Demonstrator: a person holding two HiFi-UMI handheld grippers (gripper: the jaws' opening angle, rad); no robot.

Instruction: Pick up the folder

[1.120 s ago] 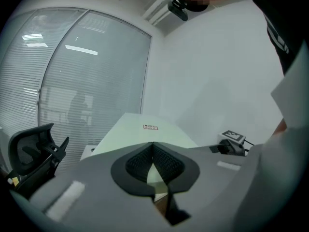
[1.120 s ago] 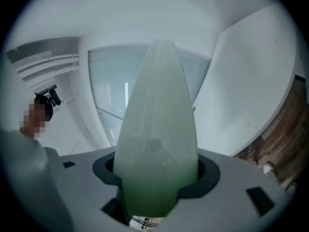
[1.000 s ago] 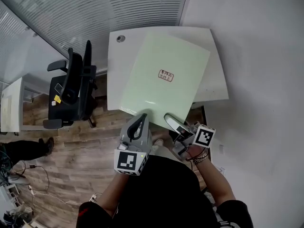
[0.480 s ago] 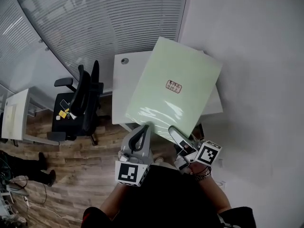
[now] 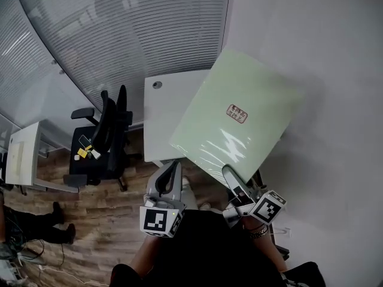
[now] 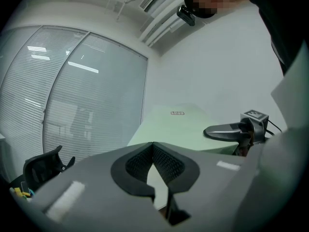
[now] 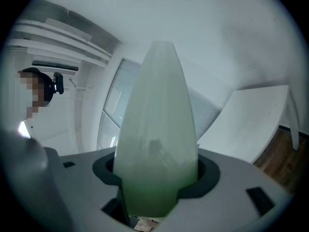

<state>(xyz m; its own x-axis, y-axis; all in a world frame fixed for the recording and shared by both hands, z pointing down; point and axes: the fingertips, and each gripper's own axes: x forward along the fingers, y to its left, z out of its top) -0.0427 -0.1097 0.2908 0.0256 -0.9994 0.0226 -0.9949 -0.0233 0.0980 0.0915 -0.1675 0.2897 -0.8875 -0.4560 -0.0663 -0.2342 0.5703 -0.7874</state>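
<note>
A large pale green folder point(image 5: 239, 124) with a small red-printed label point(image 5: 237, 113) hangs in the air above the white table point(image 5: 164, 112), tilted toward the right wall. My left gripper point(image 5: 173, 165) is shut on the folder's near left edge; in the left gripper view its pads point(image 6: 166, 161) pinch the thin edge of the folder point(image 6: 178, 129). My right gripper point(image 5: 230, 173) is shut on the near right edge. In the right gripper view the folder point(image 7: 157, 129) bulges between the jaws of the right gripper point(image 7: 157, 170) and hides what lies ahead. The right gripper point(image 6: 227, 131) also shows in the left gripper view.
A black office chair point(image 5: 105, 136) stands left of the table on the wooden floor. A second white desk point(image 5: 21, 154) is at the far left. A glass partition with blinds point(image 5: 119, 34) runs behind the table, and a white wall point(image 5: 335, 100) closes the right side.
The folder has come up off the table and swung toward the right wall. Both grippers have risen with it and still hold its near edge.
</note>
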